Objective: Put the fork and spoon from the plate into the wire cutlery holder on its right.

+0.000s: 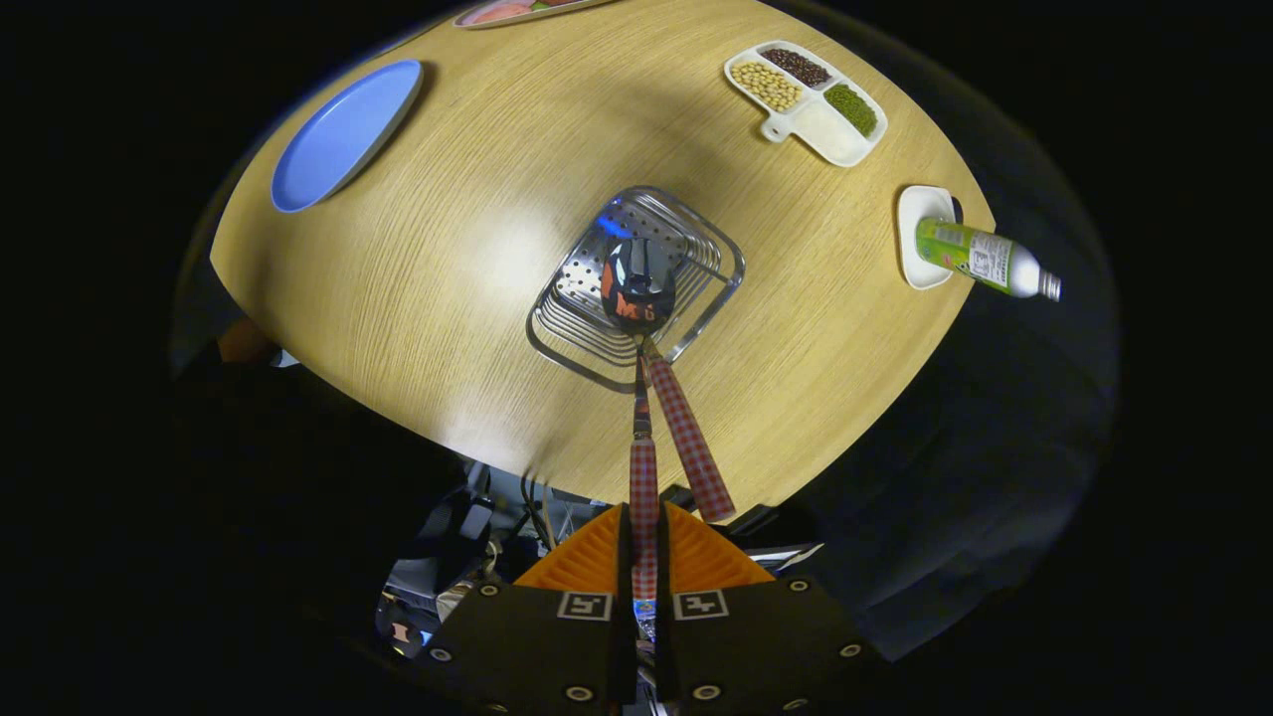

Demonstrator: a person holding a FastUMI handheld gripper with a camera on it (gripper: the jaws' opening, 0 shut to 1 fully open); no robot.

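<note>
Pinched between my hand-held gripper's (644,557) fingers, a red-checked-handled spoon (641,398) hangs bowl-down over the wire cutlery holder (636,283) on the tabletop (477,278). Its twin-handled fork (686,438) already leans inside. At ten o'clock, the blue plate (343,134) sits bare.

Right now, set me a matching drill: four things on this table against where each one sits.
Things:
1. spoon
2. blue plate
3. bottle
4. bean tray

Places:
A. far left of the holder
B. handle pinched in the claw, bowl over the holder
C. far side, right of the holder
D. on a small white dish

Pairs: 1-B, 2-A, 3-D, 4-C
</note>
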